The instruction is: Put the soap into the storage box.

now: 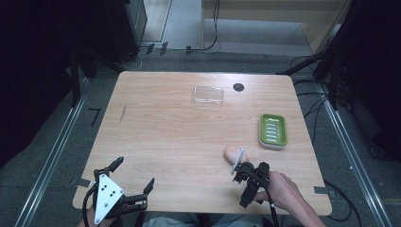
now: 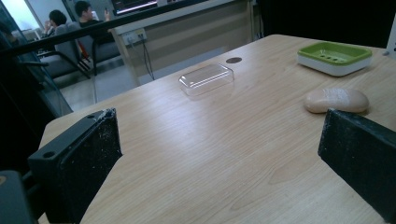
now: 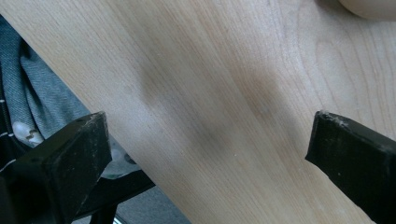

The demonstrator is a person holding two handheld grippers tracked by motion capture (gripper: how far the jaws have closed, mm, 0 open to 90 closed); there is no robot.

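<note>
Left gripper view: smooth oval soap on grained wooden table.

The wooden table carries 3 loose items and 1 fitting. A clear plastic lid lies flat near the far edge, just beside a dark round port set into the tabletop. A green soap dish on a white base sits toward the right edge. A beige soap bar rests on the bare wood, nearer than the dish and apart from it. Cables run across the grey floor beyond the table. In the left gripper view, 2 seated people appear in the background behind a dark rail.
</note>
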